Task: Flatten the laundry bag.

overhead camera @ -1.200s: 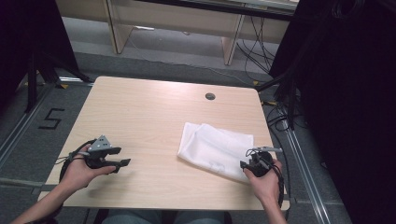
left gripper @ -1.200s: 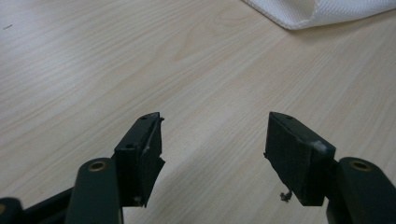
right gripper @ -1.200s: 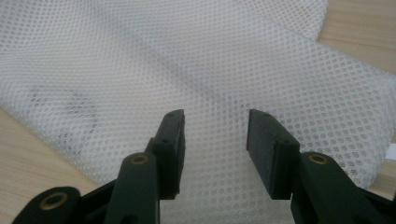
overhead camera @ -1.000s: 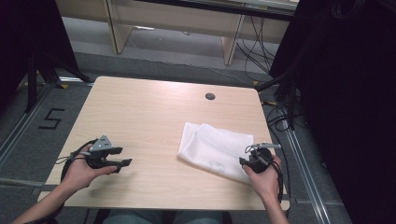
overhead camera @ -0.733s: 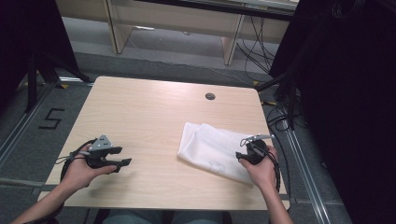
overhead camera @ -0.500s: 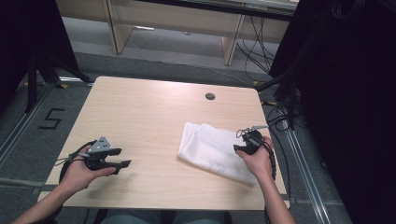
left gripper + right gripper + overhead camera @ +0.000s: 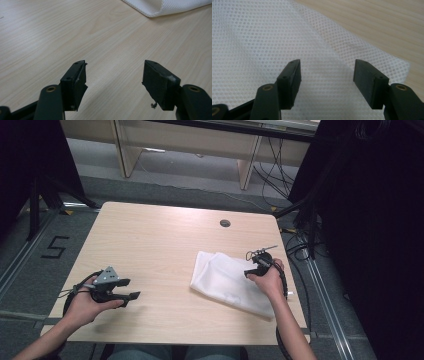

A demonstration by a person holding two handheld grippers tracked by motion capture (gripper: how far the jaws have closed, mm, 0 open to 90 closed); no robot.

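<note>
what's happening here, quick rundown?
A person at a wooden table works a white mesh cloth with two handheld grippers. The right gripper has just opened its jaws and hangs over the cloth's right side, nothing between the pads. The left gripper sits open over bare table at the near left, apart from the cloth. The cloth lies folded, right of centre.

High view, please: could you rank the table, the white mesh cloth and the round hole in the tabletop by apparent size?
1. Table
2. White mesh cloth
3. Round hole
</note>
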